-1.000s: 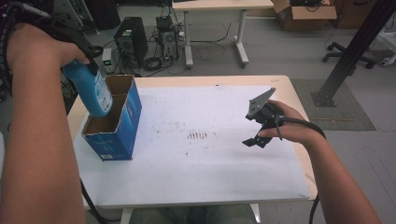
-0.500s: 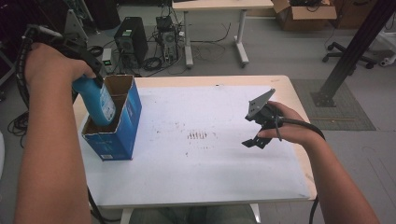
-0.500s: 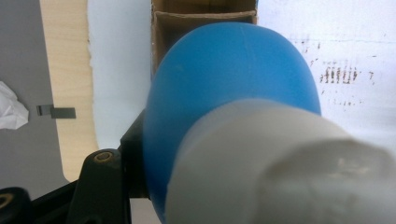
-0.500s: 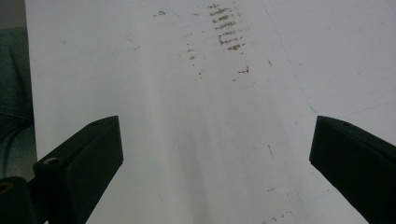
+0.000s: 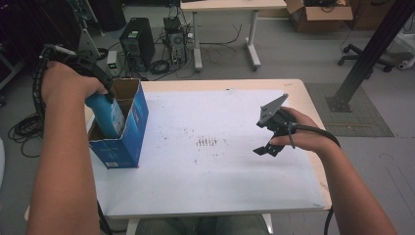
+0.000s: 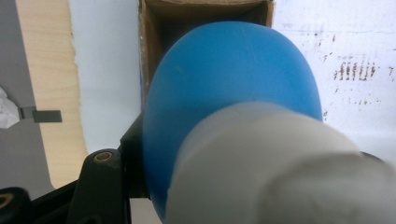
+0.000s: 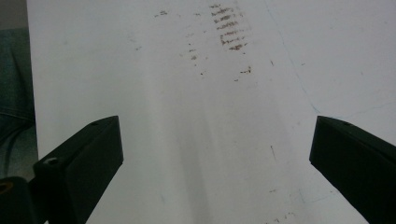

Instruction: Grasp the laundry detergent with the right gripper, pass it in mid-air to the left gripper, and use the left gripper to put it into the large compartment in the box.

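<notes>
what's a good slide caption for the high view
Left tool lowers a blue bottle into an open blue carton; right tool hovers open over the white table.

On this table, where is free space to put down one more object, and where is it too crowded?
Most of the white table top is bare. One free patch lies between the blue box and the right gripper, around the brown marks; another runs along the near edge. The crowded part is the left side, where the left gripper lowers the blue bottle into the box.
</notes>
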